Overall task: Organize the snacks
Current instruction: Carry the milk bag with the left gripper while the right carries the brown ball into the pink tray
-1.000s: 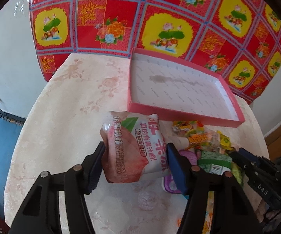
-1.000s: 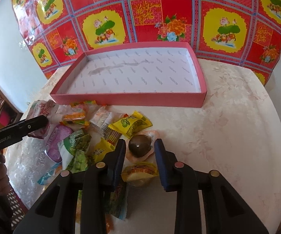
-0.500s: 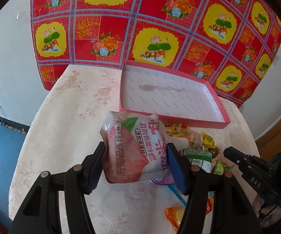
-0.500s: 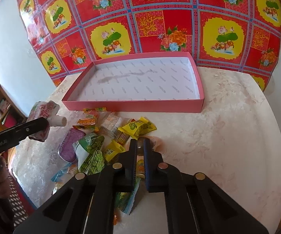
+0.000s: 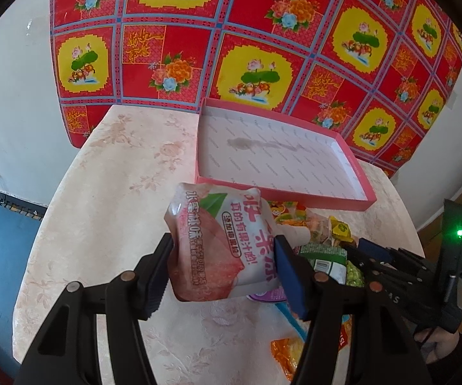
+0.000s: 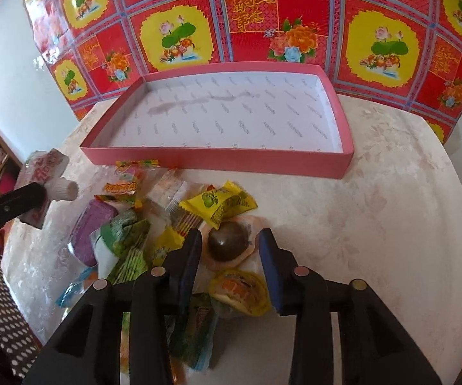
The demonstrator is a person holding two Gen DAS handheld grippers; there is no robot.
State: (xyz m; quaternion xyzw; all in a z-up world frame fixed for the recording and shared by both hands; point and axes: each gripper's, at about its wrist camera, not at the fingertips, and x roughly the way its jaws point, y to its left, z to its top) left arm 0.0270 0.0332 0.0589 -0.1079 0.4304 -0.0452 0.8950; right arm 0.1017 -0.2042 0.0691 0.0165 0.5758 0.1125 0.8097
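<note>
Left wrist view: the left gripper (image 5: 221, 256) pinches a pink peach-jelly pouch (image 5: 218, 243) between its fingers (image 5: 287, 272), holding it clear of the worktop (image 5: 109, 192). The pouch's white spout (image 5: 296, 235) points toward 3 o'clock. The pink tray (image 5: 282, 189), white-lined with a grey smear on its floor, lies at 12 o'clock beyond the pouch, unoccupied. A red-and-yellow floral cloth (image 5: 199, 48) hangs behind it.

Right wrist view: the right gripper (image 6: 229, 250) points steeply down at the snack pile (image 6: 154, 224); its fingers (image 6: 271, 266) have just been opening and now stand spread to either side of a dark round snack in a clear wrapper (image 6: 227, 245), which rests on the worktop between them. Whether the pads touch the wrapper cannot be told.

Surroundings of the round snack:
- a yellow packet with a green fruit print (image 6: 221, 203) at 12 o'clock, touching it;
- a yellow-rimmed jelly cup (image 6: 240, 292) at 6 o'clock, just beside it, between the fingers;
- green packets (image 6: 128, 243) and a purple cup (image 6: 93, 224) at 9 o'clock, crowding the left finger;
- the tray's near wall (image 6: 218, 160) at 12 o'clock, beyond the pile.

The left gripper with its pouch (image 6: 43, 176) enters this view at 9 o'clock, above the pile's edge.
</note>
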